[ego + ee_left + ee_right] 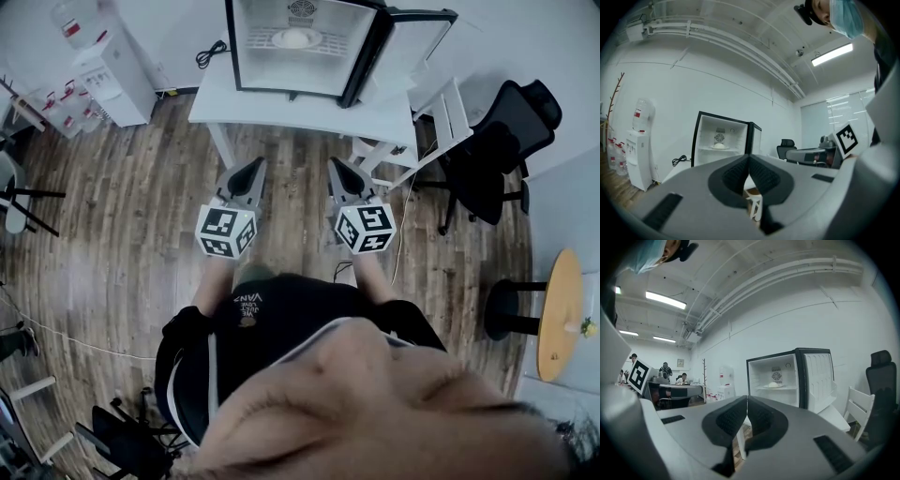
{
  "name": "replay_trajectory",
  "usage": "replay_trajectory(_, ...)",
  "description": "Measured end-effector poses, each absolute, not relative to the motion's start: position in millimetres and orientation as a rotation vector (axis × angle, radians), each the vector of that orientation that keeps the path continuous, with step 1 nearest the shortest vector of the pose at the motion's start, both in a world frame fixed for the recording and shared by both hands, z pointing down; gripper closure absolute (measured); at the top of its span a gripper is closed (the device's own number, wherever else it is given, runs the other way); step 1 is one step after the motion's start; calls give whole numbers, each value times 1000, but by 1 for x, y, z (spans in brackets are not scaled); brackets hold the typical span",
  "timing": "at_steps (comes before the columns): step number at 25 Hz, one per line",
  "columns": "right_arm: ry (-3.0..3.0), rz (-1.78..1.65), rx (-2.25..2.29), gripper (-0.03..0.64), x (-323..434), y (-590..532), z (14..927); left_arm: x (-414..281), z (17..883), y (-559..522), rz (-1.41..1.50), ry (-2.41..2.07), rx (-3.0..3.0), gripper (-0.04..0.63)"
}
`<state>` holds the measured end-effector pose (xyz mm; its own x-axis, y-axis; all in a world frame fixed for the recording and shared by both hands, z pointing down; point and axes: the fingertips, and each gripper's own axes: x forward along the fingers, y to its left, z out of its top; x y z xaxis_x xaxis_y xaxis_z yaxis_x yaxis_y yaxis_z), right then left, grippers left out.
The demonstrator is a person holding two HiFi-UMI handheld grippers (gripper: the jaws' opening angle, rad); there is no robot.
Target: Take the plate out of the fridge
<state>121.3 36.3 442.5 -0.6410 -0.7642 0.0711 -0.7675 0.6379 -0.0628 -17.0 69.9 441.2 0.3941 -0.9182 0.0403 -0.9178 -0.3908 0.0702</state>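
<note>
**Head view: both my tongs shut and empty, plate on the fridge shelf**

Head view looks steeply down on my left tongs [254,167] and right tongs [336,165], held side by side over the wooden floor [131,216], on the near side of the white table [309,114]. In the left gripper view the left tongs [749,161] have their ribbed black pads pressed together with nothing between them. The right gripper view shows the same for the right tongs [746,404]: jaws closed, gripping nothing.

The fridge [337,77] stands on the far part of the table, its door [412,47] swung open to the right. The plate [296,38] is inside on the wire shelf, roughly in the middle, below the round fan on the back wall. It is white, round and shallow, and from the tongs' level it carries a pale domed mound [774,384] that I cannot identify. Both tongs are well apart from it.

A water dispenser [117,75] stands to the far left, and a black office chair [497,150] to the right.
</note>
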Motion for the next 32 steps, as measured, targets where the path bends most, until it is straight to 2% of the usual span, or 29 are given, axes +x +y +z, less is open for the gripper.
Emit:
replay_trajectory(18, -2798, 155, 1337, 604, 110, -46, 441, -24, 441, -18, 23, -1647, 2576, 578)
replay_trajectory(32, -2756, 149, 1405, 604, 71, -130, 435, -57, 435, -112, 27, -1551, 2626, 578)
